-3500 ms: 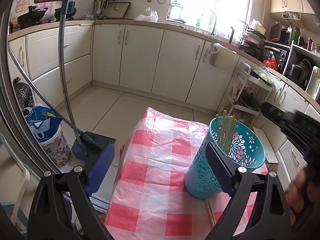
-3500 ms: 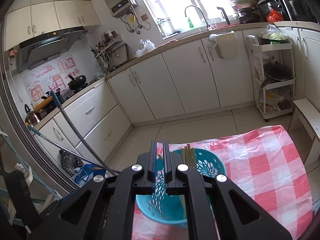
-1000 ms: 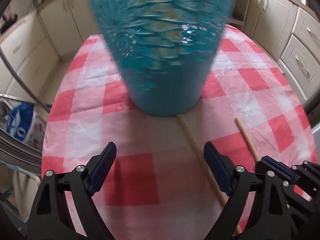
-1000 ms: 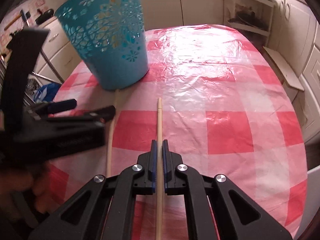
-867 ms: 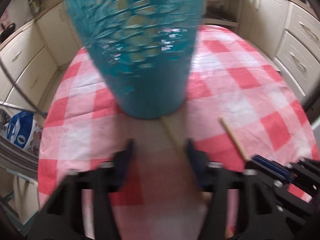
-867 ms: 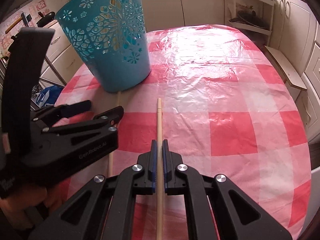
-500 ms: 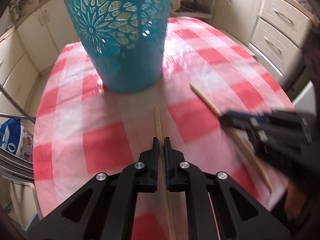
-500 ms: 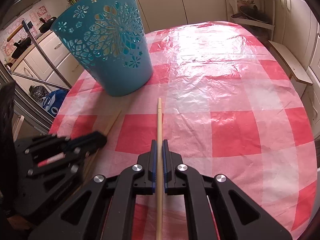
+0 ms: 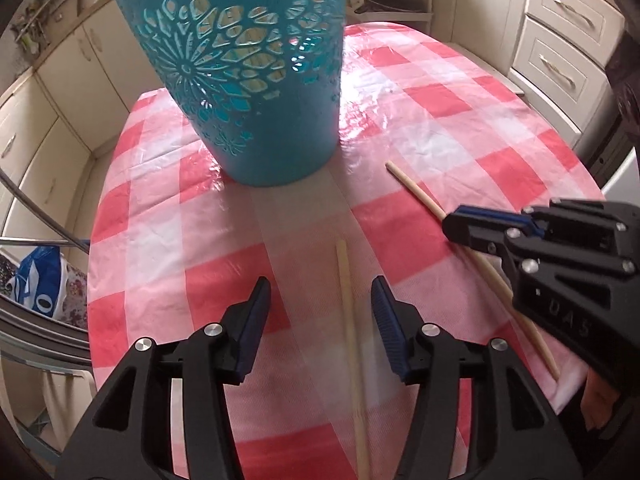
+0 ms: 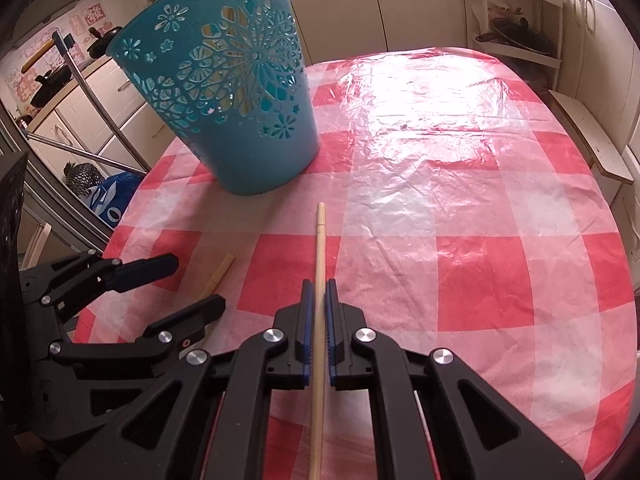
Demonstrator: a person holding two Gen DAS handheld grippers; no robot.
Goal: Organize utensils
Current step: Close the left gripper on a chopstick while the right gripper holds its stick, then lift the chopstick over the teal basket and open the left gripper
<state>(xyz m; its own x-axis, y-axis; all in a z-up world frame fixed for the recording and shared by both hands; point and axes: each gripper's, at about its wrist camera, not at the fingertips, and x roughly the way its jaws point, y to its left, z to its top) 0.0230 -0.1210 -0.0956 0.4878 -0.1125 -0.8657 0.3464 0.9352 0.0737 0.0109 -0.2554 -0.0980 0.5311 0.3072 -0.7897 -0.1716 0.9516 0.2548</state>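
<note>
My right claw pinches a long, pale wooden chopstick pointing to 12 o'clock. My left claw is opening around a second chopstick on the table. The blue basket hides its inside.

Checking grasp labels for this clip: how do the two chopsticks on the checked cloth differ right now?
The right chopstick is clamped in the right gripper; the left chopstick lies loose on the cloth between the left gripper's opening jaws, touching neither pad. The left chopstick looks paler and squarer at its tip; the right chopstick looks rounder and tanner. Both are wooden sticks pointing roughly toward the teal basket.
</note>
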